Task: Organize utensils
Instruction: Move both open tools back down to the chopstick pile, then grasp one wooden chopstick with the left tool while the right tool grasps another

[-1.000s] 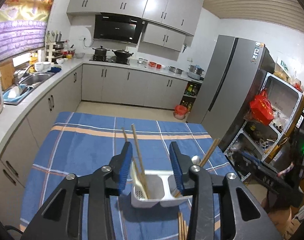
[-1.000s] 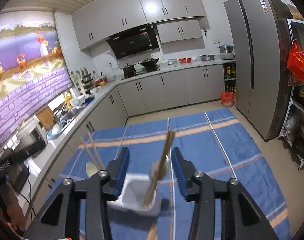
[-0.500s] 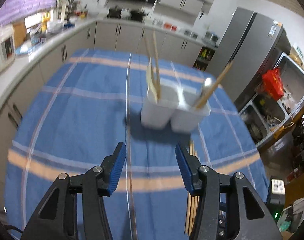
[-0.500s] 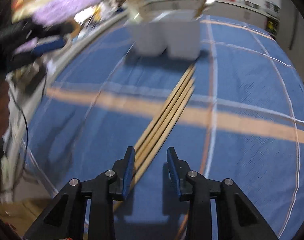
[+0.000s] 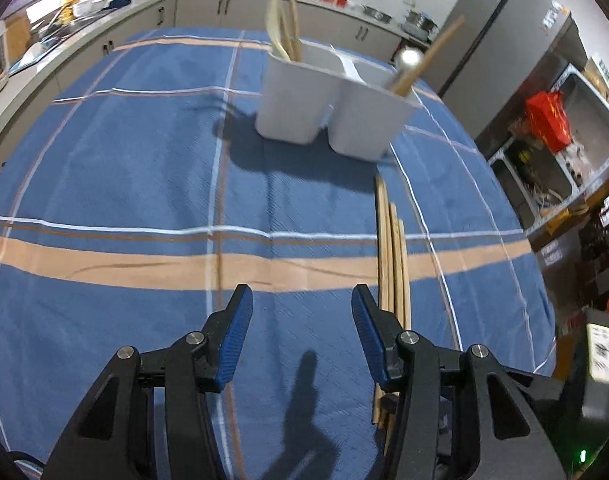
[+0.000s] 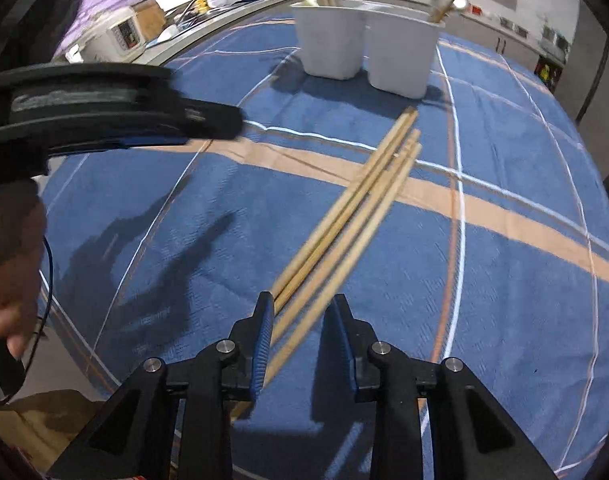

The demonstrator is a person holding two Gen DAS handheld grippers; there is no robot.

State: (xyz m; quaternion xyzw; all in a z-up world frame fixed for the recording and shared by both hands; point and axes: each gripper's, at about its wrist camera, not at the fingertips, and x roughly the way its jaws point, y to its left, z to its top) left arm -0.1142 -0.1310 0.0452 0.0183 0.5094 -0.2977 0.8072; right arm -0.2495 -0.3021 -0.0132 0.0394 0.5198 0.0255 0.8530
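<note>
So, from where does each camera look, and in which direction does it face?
Left wrist: on the left gripper, open above the blue tablecloth, facing the white holder.
Right wrist: on the right gripper, open around the chopsticks; a hand shows at left.
Both share holder, chopsticks, tablecloth.

chopsticks (image 6: pixel 356 200): bare wood | holder (image 5: pixel 332 104): smooth white plastic | tablecloth (image 5: pixel 124 152): matt woven cloth

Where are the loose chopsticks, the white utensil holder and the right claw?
loose chopsticks (image 6: pixel 356 208), right wrist view, mid-length of the bundle
white utensil holder (image 6: pixel 330 46), right wrist view, left compartment's front wall
right claw (image 6: pixel 302 320), right wrist view, between fingertips
</note>
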